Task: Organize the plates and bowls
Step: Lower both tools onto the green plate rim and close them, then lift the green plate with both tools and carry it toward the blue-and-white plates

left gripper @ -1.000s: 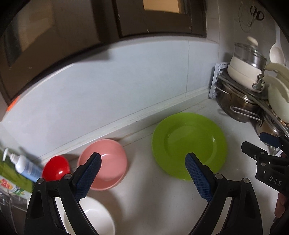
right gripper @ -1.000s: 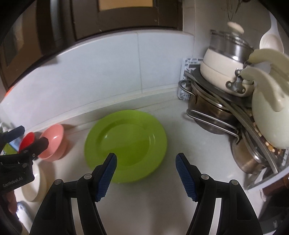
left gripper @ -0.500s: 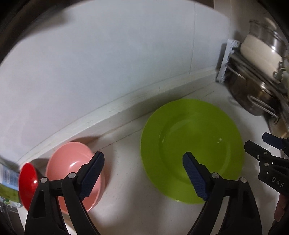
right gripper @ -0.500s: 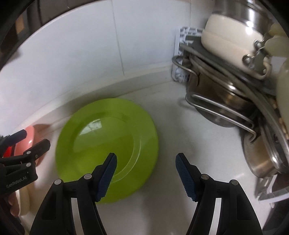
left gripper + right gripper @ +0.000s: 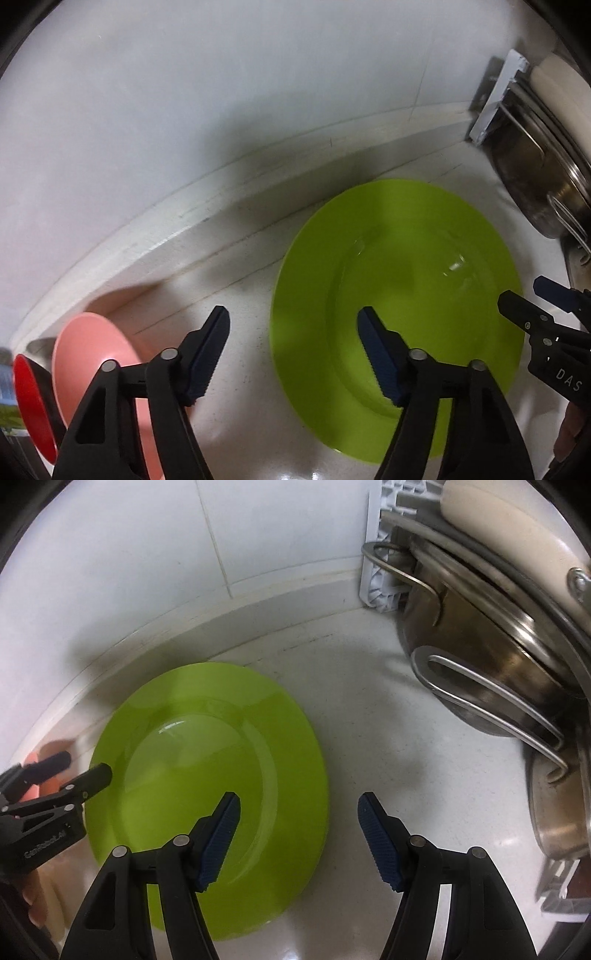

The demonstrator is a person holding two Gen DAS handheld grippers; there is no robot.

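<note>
A lime green plate (image 5: 399, 280) lies flat on the white counter, also in the right wrist view as the green plate (image 5: 207, 775). My left gripper (image 5: 293, 314) is open, straddling the plate's left rim, one fingertip over the plate and the other over bare counter. My right gripper (image 5: 299, 799) is open across the plate's right rim. A pink bowl (image 5: 88, 350) and a red bowl (image 5: 31, 398) sit at the far left. Each gripper shows in the other's view: the right gripper (image 5: 535, 306), the left gripper (image 5: 70, 768).
A dish rack (image 5: 376, 568) with stacked steel pots (image 5: 491, 657) and a cream pot (image 5: 509, 531) crowds the right side. The tiled wall (image 5: 221, 92) runs close behind the plate. Bare counter (image 5: 388, 738) lies between plate and pots.
Both grippers have come down and forward toward the green plate, which now looms larger. The white bowl and soap bottle have dropped out of the left view. Both jaws stay open.
</note>
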